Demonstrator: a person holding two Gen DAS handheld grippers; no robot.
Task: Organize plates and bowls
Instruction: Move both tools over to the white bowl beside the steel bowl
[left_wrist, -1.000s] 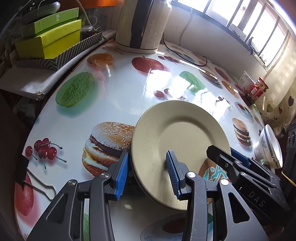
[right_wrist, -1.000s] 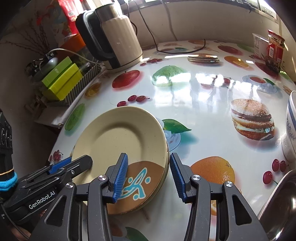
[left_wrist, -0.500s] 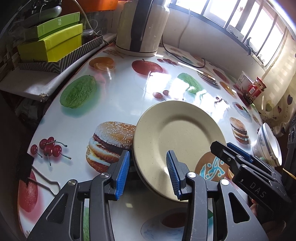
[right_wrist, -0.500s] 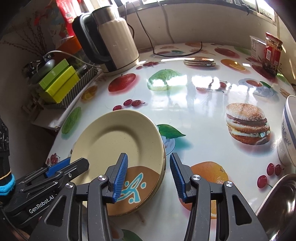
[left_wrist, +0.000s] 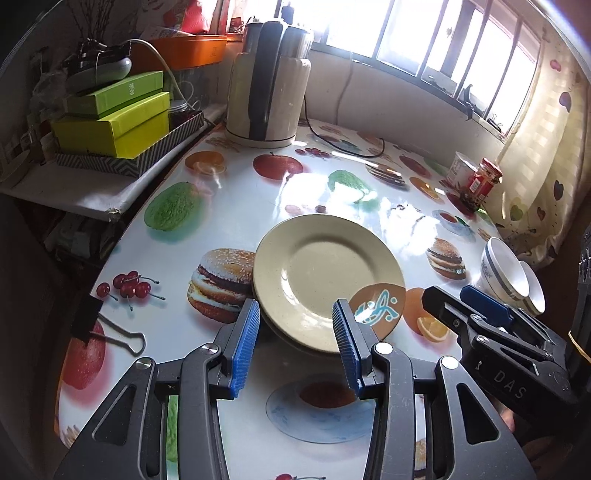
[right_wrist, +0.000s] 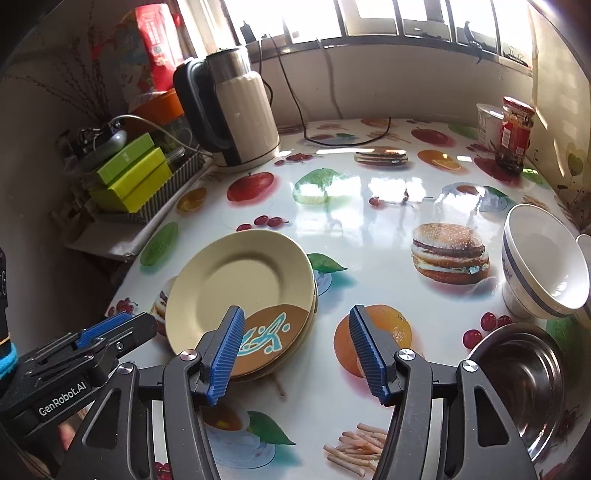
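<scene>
A cream plate with a brown and teal corner (left_wrist: 325, 273) lies on top of other plates on the printed table, also in the right wrist view (right_wrist: 240, 288). My left gripper (left_wrist: 295, 343) is open and empty, just in front of the stack's near edge. My right gripper (right_wrist: 295, 350) is open and empty, at the stack's near right side. White bowls with a blue rim (right_wrist: 543, 266) stand nested at the right, also in the left wrist view (left_wrist: 506, 269). A steel bowl (right_wrist: 524, 376) sits at the near right.
A cream kettle (left_wrist: 266, 77) with its cord stands at the back of the table (left_wrist: 240, 206). Green boxes in a striped tray (left_wrist: 118, 118) sit on a side shelf at left. A red jar (right_wrist: 513, 133) and a tub stand back right. A binder clip (left_wrist: 107, 328) lies near left.
Both grippers have drawn back and up from the plate stack and their jaws have widened. The plates stay on the table.
</scene>
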